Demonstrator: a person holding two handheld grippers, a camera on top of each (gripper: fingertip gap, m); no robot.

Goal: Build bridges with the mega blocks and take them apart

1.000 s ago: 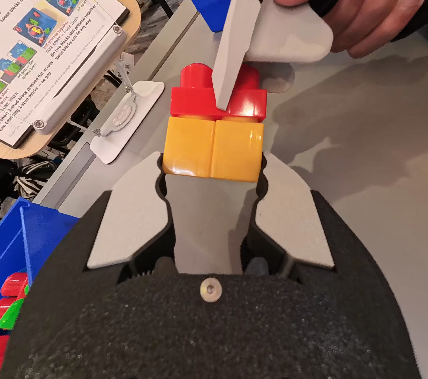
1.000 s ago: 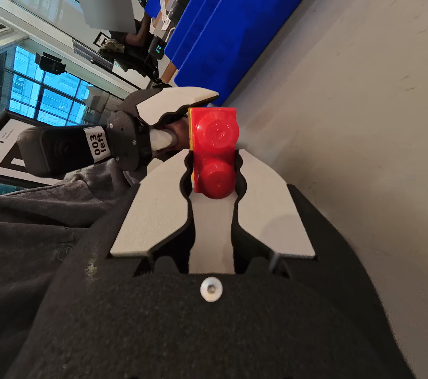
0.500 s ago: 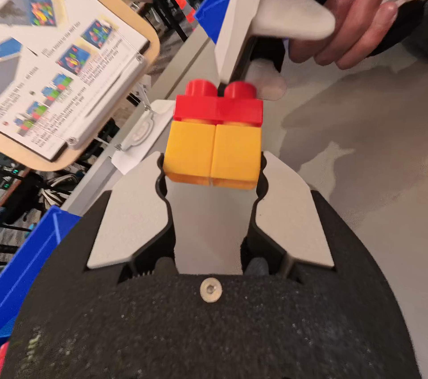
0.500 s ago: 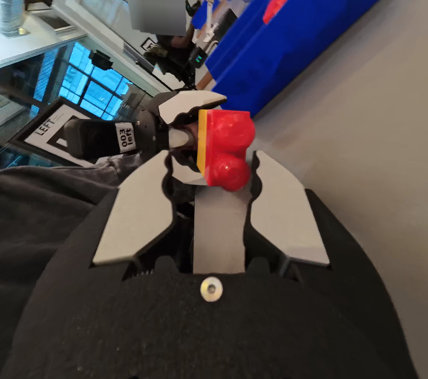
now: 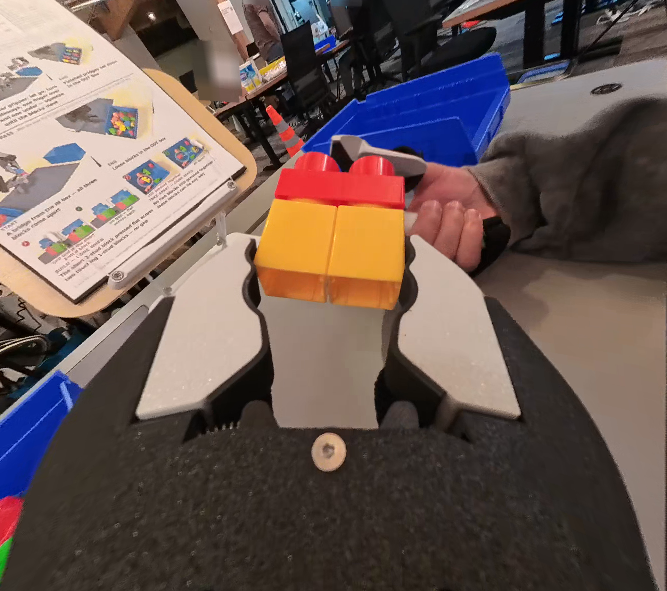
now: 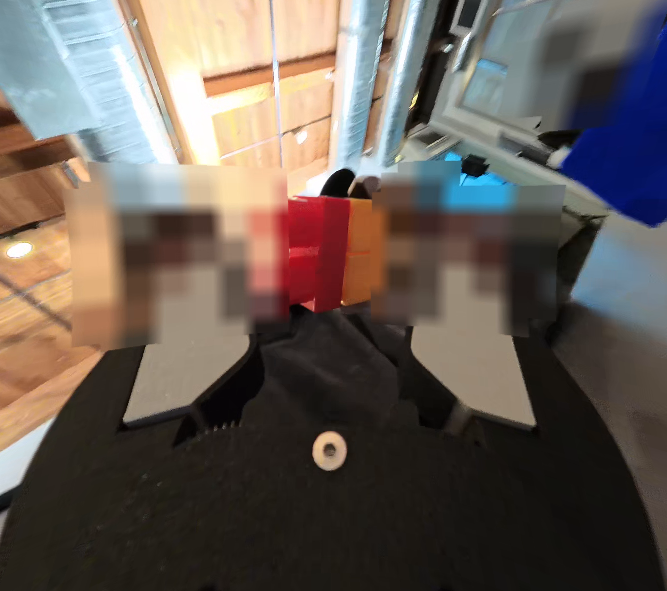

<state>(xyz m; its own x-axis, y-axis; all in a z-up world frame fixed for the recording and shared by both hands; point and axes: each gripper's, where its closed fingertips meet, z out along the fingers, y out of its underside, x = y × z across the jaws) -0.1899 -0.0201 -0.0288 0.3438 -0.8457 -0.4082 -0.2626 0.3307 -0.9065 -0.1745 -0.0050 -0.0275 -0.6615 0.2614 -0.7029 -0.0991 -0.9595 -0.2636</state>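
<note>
Yellow blocks (image 5: 330, 254) gripped by left gripper (image 5: 332, 270), red block (image 5: 339, 189) on top

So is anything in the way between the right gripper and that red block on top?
Nothing visible. The right gripper, jaws open, sits right at the red block with no object between them, though its tips are blurred out. The left gripper clamps only the two yellow blocks beneath.

The right gripper (image 6: 330, 306) points up toward a wooden ceiling (image 6: 231, 32) with silver ducts (image 6: 364, 43). Ahead of it sits a red block (image 6: 317, 252) joined to a yellow block (image 6: 359, 248) (its fingertips are hidden behind mosaic patches). Something blue (image 6: 624, 155) shows at the right edge.
</note>
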